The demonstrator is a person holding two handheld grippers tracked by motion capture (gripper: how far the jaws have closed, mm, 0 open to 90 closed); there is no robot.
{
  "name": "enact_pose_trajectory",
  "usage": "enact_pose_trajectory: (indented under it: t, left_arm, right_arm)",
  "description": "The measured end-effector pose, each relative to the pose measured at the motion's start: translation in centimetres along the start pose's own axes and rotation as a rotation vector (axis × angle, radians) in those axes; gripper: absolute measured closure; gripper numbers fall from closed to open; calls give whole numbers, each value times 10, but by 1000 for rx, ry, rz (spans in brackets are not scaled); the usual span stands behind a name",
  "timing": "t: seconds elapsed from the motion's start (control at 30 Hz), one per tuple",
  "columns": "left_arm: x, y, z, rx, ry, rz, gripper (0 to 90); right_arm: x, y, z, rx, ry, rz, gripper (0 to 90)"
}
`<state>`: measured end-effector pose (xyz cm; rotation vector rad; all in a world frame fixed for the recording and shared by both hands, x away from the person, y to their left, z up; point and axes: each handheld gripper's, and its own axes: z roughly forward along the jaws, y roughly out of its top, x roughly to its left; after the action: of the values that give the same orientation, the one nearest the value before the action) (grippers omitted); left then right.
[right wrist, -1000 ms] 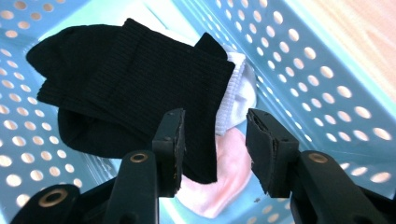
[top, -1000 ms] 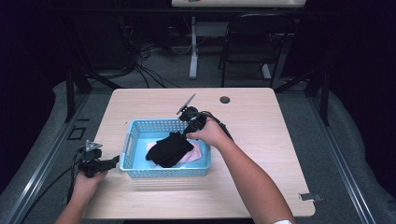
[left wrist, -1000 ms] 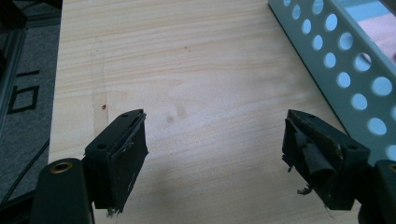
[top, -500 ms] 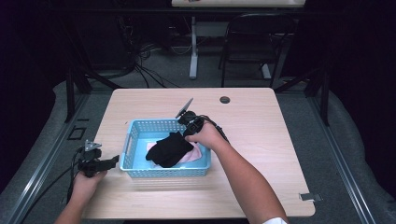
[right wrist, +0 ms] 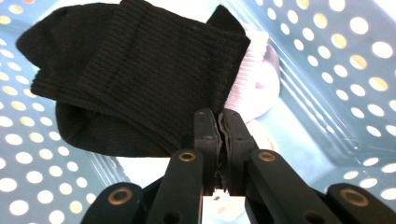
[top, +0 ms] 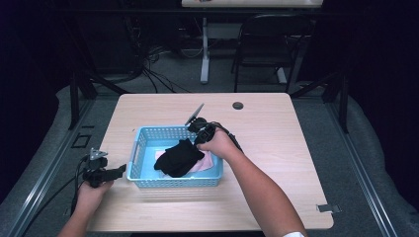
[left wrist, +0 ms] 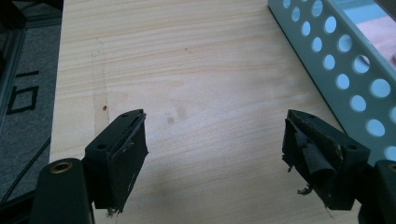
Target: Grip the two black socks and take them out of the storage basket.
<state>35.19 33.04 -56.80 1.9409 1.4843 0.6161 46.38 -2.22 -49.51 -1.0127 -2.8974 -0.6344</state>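
Black ribbed socks (right wrist: 135, 74) are getting pinched by the right gripper (right wrist: 218, 122) inside the perforated blue plastic basket (top: 143, 143); left gripper (left wrist: 224, 158) is idling spread. Next, probably lifting.

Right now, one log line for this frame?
left gripper: jaws open over bare table | right gripper: jaws shut on black sock | sock in blue basket

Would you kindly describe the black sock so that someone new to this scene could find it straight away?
Start at the light wooden table and find the pale blue perforated plastic basket near its front left. Inside lies the ribbed black sock, draped over a pale pink-white garment. It is the only dark item in the basket, just ahead of the right gripper.
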Motion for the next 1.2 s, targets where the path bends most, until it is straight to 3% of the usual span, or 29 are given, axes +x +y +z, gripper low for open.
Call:
enact_pose_trajectory:
  t: [0.4,0.83,1.2]
  left_arm:
    - [0,0,0,2,0,0,219]
    - [0,0,0,1,-1,-4,218]
    - [0,0,-1,-2,-2,-9,219]
  right_arm:
    - [16,3,-20,-22,-3,-61,876]
    - [46,20,-72,-72,-36,-158,877]
    - [57,26,-124,-114,-77,-204,879]
